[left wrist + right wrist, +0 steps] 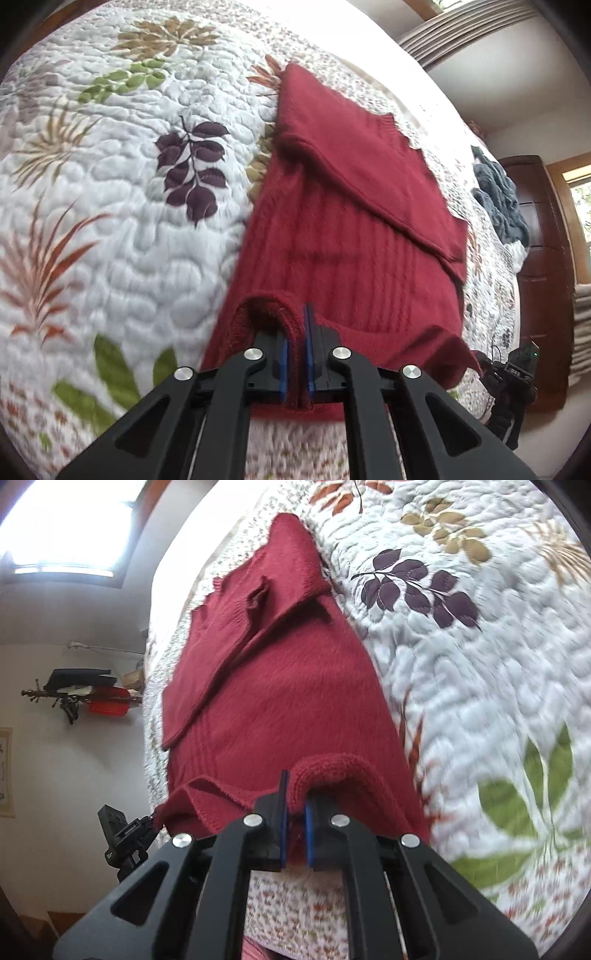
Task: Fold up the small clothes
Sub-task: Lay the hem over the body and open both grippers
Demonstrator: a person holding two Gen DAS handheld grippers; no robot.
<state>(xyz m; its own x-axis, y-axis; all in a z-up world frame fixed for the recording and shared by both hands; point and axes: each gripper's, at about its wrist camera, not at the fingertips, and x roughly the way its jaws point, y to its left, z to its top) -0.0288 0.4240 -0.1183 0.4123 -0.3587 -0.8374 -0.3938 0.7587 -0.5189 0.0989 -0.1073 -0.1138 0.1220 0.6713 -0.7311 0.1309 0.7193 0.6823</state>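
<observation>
Red sweater spread on the floral quilt, near the bed's side edge, one sleeve already laid slantwise across the body. Near hem lifted off the quilt and held at two corners. Left gripper: jaws pressed together on a fold of hem, knit rolled up over one blue pad. Right gripper: likewise pinching the hem at the other corner, knit humped over one finger. Hem sagging a little between the two holds.

Step in hand, by the look of it: carrying the hem forward to the shoulders, folding the body in half.

To do it well:
- Keep both grips firm; thick knit, likely to slip if loosened.
- Draw the two corners slightly apart first, taking out the sag.
- Raise both together, level, high enough to clear the sleeve without dragging it.
- Travel straight toward the collar end, not sideways toward the bed's edge.
- Lower hem onto shoulder line, edges matched, then release.

Risk: uneven height twisting the fold, or the sleeve sliding out of place.
</observation>
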